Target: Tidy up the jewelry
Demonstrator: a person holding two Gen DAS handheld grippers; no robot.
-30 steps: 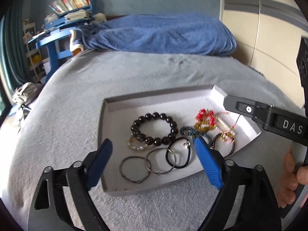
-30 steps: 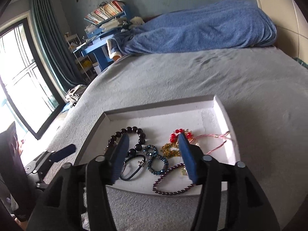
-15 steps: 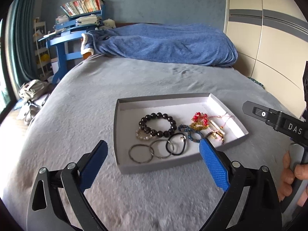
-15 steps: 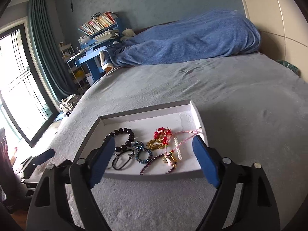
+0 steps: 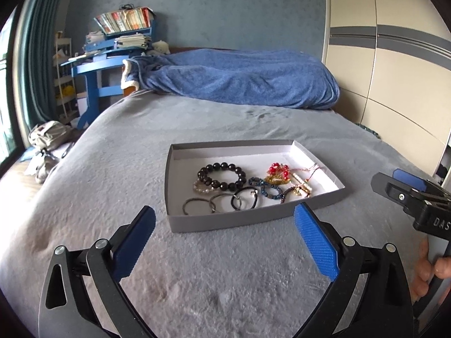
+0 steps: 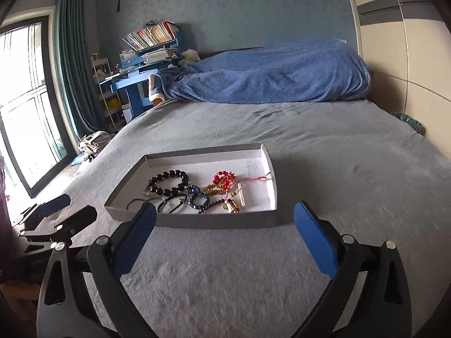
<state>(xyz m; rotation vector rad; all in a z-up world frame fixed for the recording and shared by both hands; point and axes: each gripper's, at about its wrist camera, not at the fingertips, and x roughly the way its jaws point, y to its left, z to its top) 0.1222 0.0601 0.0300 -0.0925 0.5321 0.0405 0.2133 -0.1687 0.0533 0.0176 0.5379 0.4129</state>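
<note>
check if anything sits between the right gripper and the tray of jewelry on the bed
Nothing visible blocks it. The right gripper has open, empty jaws, and only bare grey bedspread lies between it and the tray. The tray's low front wall is the one edge to clear before reaching the jewelry.

Bare grey bedspread open before the tray, low tray wall the only barrier, blue blanket well behind, bracelets crowding the tray's near half
</note>
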